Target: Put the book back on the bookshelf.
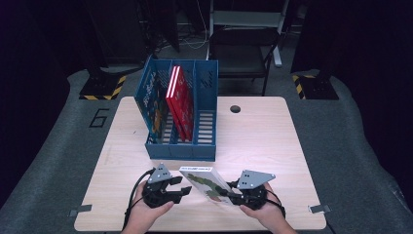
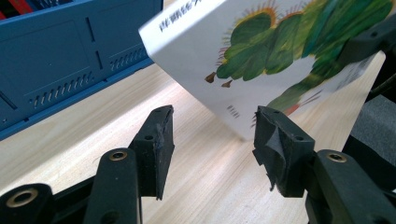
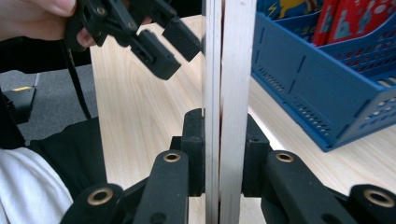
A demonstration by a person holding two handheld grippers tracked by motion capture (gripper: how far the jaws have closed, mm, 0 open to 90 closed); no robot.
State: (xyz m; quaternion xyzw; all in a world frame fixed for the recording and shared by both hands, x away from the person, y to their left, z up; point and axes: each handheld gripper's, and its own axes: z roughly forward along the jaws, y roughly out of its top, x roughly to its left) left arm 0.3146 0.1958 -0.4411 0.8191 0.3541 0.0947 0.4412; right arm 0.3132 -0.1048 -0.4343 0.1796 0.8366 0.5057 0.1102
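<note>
Gripping a white picture book [image 1: 207, 184] by one edge, the right gripper [image 1: 233, 194] has its jaws clamped on the cover, tilting it up off the table, probably to lift it toward the rack. Just beside it, the left gripper [image 1: 181, 189] hangs with jaws partly apart and nothing between them, its pads close to the book's near corner, seemingly ready to steady it. Beyond, a blue file rack [image 1: 181, 146] holds red books [image 1: 180, 100] upright. Underneath lies a pale wooden table [image 1: 263, 136]; farther back, a dark chair [image 1: 243, 48] stands in a dim room

Each black claw [image 1: 183, 191] has brass-ringed screws, a grey three-cornered plate and a trailing black cable.
</note>
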